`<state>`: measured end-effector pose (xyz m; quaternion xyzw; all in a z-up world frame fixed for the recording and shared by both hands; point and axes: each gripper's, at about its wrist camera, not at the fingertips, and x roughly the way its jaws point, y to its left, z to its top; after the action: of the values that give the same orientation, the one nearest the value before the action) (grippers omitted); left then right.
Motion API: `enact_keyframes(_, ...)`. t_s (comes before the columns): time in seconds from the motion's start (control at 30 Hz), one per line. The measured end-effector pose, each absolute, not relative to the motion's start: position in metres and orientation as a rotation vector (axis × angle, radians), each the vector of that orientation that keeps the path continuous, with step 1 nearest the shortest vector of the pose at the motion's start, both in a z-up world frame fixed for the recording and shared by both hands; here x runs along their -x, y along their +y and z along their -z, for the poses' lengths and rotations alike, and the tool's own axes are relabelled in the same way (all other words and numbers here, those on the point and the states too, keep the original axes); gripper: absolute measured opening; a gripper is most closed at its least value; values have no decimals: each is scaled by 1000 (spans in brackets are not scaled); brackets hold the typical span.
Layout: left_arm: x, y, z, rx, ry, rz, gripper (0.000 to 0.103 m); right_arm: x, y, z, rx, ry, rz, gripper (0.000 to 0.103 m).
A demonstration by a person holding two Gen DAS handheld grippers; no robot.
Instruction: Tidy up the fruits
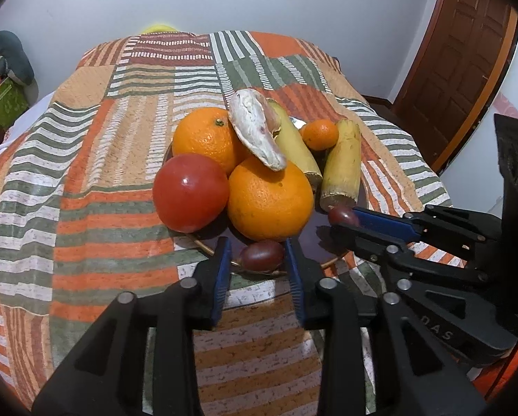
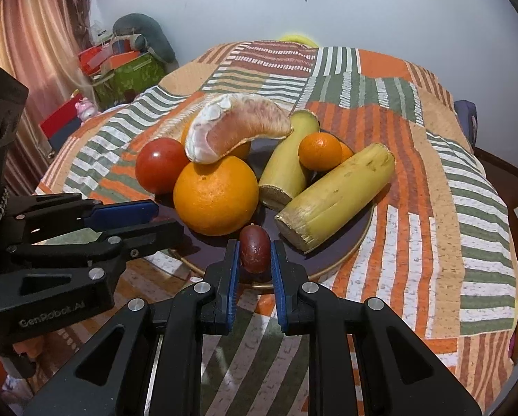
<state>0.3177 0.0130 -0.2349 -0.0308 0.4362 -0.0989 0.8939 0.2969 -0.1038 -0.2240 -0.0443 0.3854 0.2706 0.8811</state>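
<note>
The right grape [image 2: 255, 249] stands long axis away, clamped by the right gripper [image 2: 255, 260] near the plate rim [image 2: 342, 260] — left gripper [image 1: 259, 260] released around another grape [image 1: 263, 255].

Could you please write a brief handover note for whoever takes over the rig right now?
Left gripper: open, straddling one small dark red oval fruit lying on the dark gold-rimmed plate.
Right gripper: shut on the other dark red oval fruit at the plate's near edge.
Done: larger fruit piled on the plate.
Left: probably release the right one, withdraw both.
</note>
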Motion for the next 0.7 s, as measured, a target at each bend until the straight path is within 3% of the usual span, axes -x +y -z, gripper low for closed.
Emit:
enact_keyframes(0.07, -317, 13, 234, 61, 892, 194, 53, -299, -103, 226, 95, 822, -571, 18)
enact_keyframes(0.1, -315, 14, 233, 54, 877, 189, 54, -299, -103, 227, 95, 827, -567, 19)
enact_keyframes(0.23, -309, 16, 227, 50, 865, 182, 55, -297, -107, 223, 86, 816, -557, 29)
enact_keyframes(0.47, -285, 24, 192, 55, 793, 151, 55, -283, -124, 191, 44, 751, -533, 30)
enact_keyframes(0.7, -230, 28, 115, 66, 609, 117, 55, -241, -143, 128, 50, 592, -508, 30)
